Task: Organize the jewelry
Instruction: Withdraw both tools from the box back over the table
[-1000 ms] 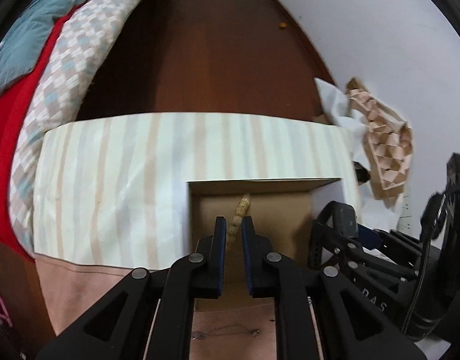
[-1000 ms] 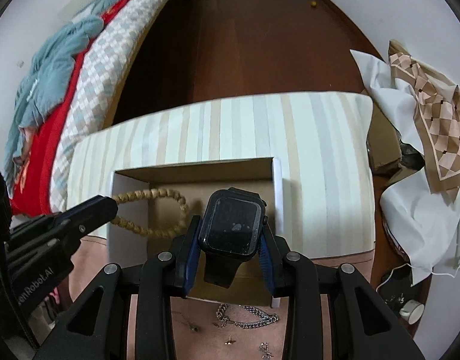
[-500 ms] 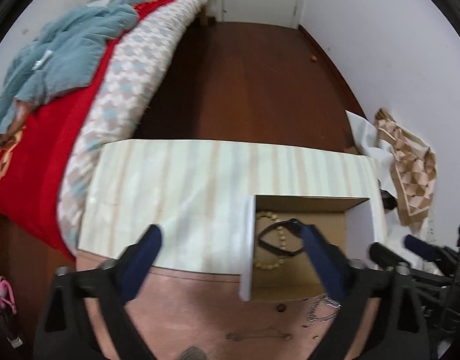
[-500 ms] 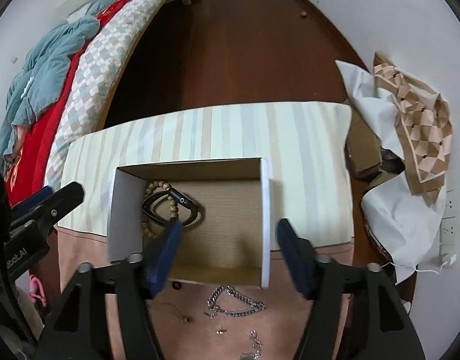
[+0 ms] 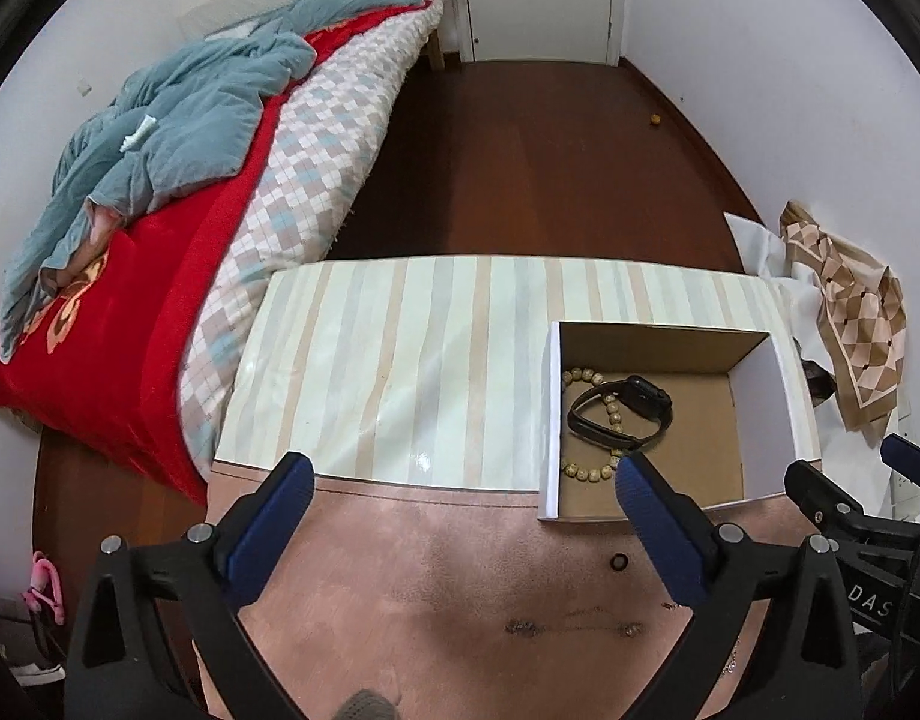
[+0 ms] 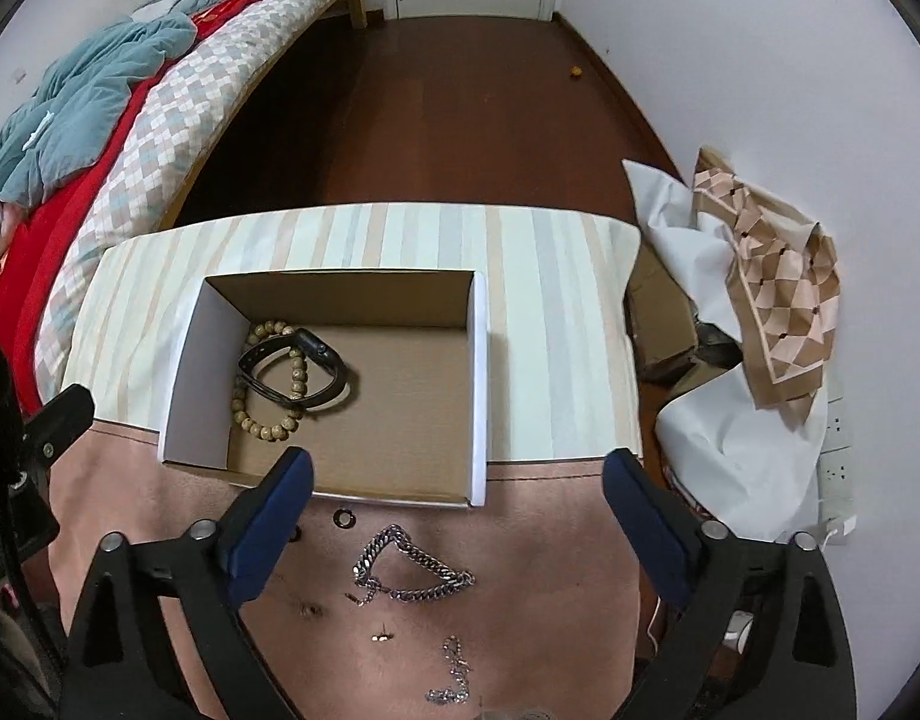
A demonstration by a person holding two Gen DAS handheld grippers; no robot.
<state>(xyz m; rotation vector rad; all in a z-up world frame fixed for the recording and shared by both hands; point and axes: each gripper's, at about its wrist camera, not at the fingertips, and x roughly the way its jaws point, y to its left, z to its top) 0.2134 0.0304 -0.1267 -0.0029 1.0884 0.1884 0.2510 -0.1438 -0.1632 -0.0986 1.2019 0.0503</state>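
Observation:
An open cardboard box (image 6: 478, 372) (image 5: 787, 396) stands on the table. Inside it lie a wooden bead bracelet (image 6: 270, 429) (image 5: 586, 471) and a black smartwatch (image 6: 315, 360) (image 5: 640, 396) on top of the beads. My left gripper (image 5: 460, 480) is open and empty, raised above the table left of the box. My right gripper (image 6: 456, 474) is open and empty, raised above the box's near edge. On the pink mat (image 6: 550, 600) lie a silver chain (image 6: 411, 570), a ring (image 6: 342, 517), a small stud (image 6: 380, 637) and a smaller chain (image 6: 453, 675). A thin necklace (image 5: 571, 627) and a ring (image 5: 619, 563) show in the left wrist view.
The table has a striped cloth (image 5: 399, 360) at the back. A bed (image 5: 159, 240) stands to the left. Patterned cloth and white paper (image 6: 760, 312) lie to the right, with a power strip (image 6: 835, 468) by the wall. Dark wood floor (image 6: 429, 120) lies beyond.
Both grippers opened and pulled up and back from the box. The left one released the bead bracelet and the right one released the smartwatch; both now lie in the box.

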